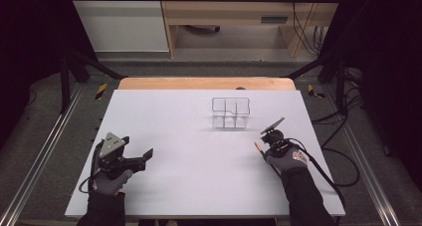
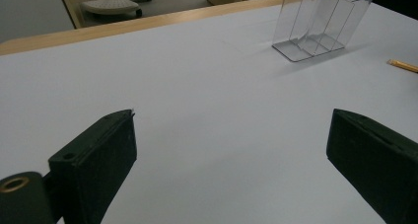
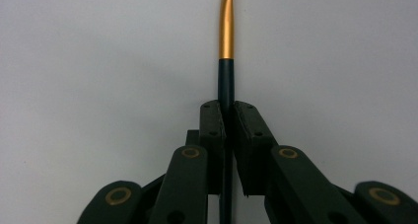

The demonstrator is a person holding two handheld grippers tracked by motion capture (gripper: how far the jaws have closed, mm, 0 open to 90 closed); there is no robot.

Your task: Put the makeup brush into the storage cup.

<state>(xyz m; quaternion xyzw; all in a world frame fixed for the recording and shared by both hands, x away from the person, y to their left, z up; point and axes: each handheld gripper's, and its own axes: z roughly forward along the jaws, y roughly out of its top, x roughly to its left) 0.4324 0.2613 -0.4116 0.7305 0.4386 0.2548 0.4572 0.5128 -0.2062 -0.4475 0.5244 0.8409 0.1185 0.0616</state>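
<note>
The right gripper (image 3: 226, 116) pinches a slim pen with a dark barrel and gold tip (image 3: 226, 41), low over the white table (image 1: 199, 156), near a clear plastic compartment organiser (image 1: 229, 112). The left gripper (image 2: 231, 150) rests spread wide, farther from it. Best to lift level, then tilt the tip down above one compartment.

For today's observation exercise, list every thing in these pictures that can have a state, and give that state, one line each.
left gripper: open, nothing between its jaws, low over the table.
right gripper: shut on the pen.
pen: clamped by its dark part, gold end sticking out past the jaws.
clear organizer: upright on the table, compartments empty.
table: covered by a white sheet.
</note>
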